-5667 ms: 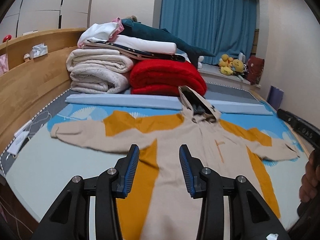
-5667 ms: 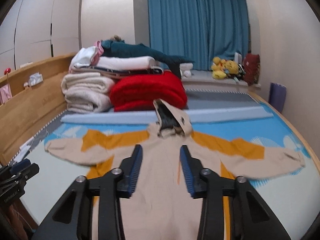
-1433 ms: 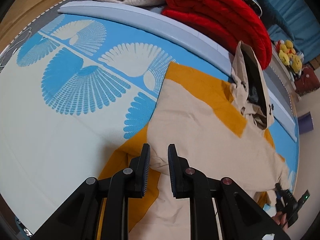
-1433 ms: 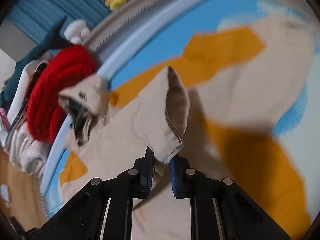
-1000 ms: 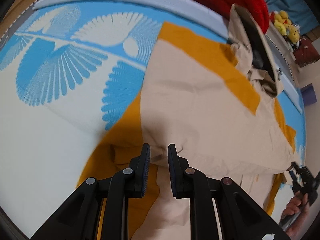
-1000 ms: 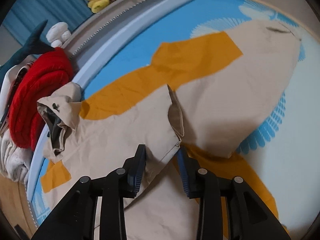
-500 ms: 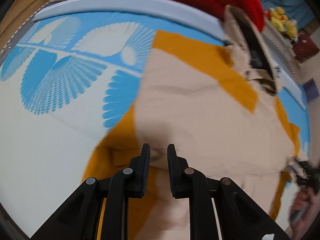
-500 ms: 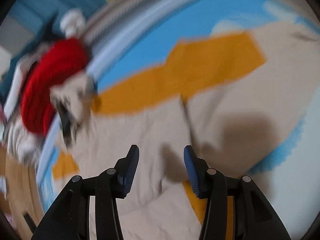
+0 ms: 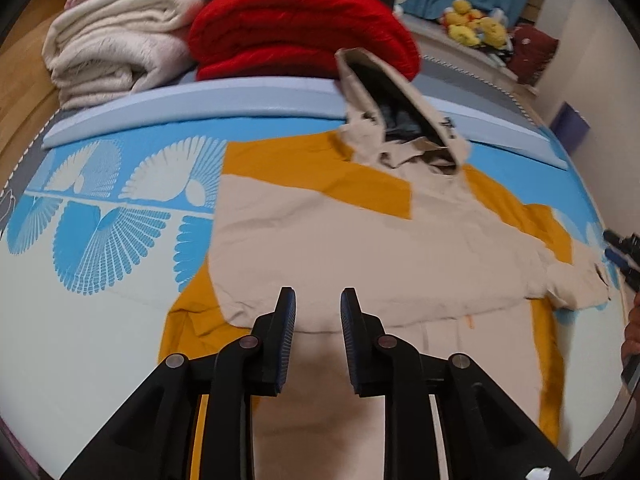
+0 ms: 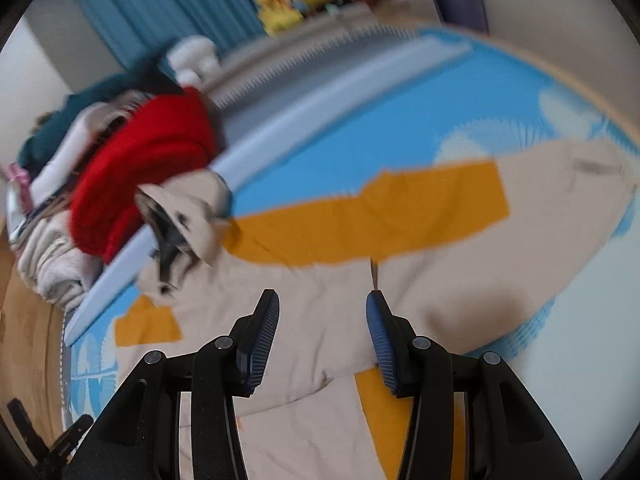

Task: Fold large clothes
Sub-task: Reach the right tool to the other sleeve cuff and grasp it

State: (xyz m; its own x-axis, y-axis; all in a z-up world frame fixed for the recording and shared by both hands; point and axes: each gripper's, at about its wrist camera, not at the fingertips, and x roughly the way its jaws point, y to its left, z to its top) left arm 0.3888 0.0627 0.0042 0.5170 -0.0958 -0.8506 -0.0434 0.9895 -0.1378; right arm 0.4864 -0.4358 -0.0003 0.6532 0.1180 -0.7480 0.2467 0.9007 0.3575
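A beige and orange hooded jacket [image 9: 360,240] [image 10: 320,320] lies face up on the blue and white patterned mat [image 9: 100,240]. Its hood [image 9: 400,128] [image 10: 180,220] points at the folded blankets. One sleeve lies folded across the chest, with its cuff [image 9: 580,288] at the right. The other sleeve [image 10: 580,184] stretches out flat. My left gripper [image 9: 318,312] hovers over the lower edge of the folded sleeve; its jaws are opening and hold nothing. My right gripper [image 10: 322,328] hangs above the chest, open, no cloth between its fingers. Its tips [image 9: 618,248] show at the left wrist view's right edge.
Folded red [image 9: 300,28] and cream [image 9: 120,48] blankets are stacked beyond a pale blue strip [image 9: 240,100] at the mat's far side. Yellow plush toys [image 9: 476,28] sit by the blue curtain. A wooden frame [image 10: 32,340] borders the left, and a wall the right.
Both grippers have let go of the folded sleeve, opened and lifted away from the jacket. The sleeve now lies flat across the chest.
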